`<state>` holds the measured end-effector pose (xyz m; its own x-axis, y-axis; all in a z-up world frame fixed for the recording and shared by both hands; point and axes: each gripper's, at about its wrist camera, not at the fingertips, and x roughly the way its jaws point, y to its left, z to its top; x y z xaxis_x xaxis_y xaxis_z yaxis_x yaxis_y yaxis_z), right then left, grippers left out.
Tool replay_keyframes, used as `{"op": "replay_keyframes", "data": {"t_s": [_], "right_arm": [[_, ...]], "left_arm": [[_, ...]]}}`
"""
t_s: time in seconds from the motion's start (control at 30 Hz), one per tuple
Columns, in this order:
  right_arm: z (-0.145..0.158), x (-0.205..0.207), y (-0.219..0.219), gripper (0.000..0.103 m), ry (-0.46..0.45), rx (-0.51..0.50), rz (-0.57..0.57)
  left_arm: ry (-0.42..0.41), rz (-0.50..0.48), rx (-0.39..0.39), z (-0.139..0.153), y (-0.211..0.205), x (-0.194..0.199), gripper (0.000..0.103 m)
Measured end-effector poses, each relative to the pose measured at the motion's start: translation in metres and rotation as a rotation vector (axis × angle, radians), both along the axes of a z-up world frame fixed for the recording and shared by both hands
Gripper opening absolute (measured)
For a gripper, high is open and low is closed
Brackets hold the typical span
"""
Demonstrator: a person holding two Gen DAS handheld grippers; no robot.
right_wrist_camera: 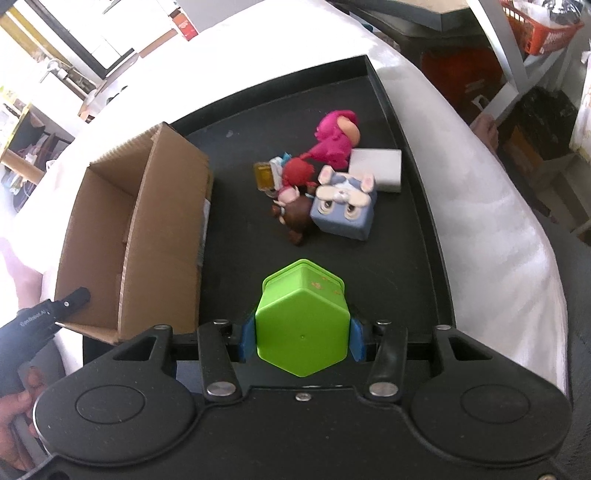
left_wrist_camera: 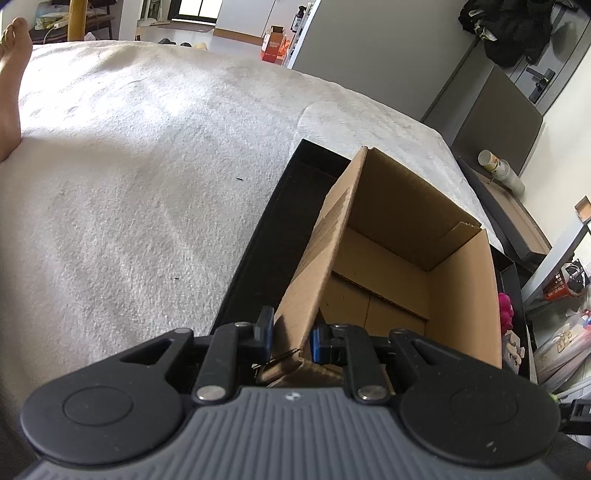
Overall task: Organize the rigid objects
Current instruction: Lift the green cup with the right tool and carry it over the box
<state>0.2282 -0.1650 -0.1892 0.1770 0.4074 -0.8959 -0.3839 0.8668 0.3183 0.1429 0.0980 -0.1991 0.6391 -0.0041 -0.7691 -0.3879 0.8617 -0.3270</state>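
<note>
Between the right gripper's blue pads sits the clamped green hexagonal box; carry it level leftward into the cardboard box, whose near flap the left gripper pinches.

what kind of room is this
Probably a lived-in home bedroom: the black tray sits on a white fleece-covered bed, with a door and cluttered shelves nearby.

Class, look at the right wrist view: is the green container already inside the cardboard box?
No. The green container sits between the right gripper's fingers above the black tray, beside the box.
</note>
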Motion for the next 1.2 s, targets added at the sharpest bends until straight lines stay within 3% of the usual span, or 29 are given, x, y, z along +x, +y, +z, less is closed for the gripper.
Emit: {"op": "replay_keyframes", "data": {"t_s": [0.63,1.2], "right_arm": [[0.069,0.01,0.056,0.047,-0.139,0.059,0.075],[0.076,-0.004,0.124,0.047,-0.15,0.084,0.172]], "left_arm": [[0.026,0.024,-0.081,-0.002,-0.006,-0.008,0.021],[0.021,0.146,-0.076,-0.001,-0.005,-0.024,0.018]]}}
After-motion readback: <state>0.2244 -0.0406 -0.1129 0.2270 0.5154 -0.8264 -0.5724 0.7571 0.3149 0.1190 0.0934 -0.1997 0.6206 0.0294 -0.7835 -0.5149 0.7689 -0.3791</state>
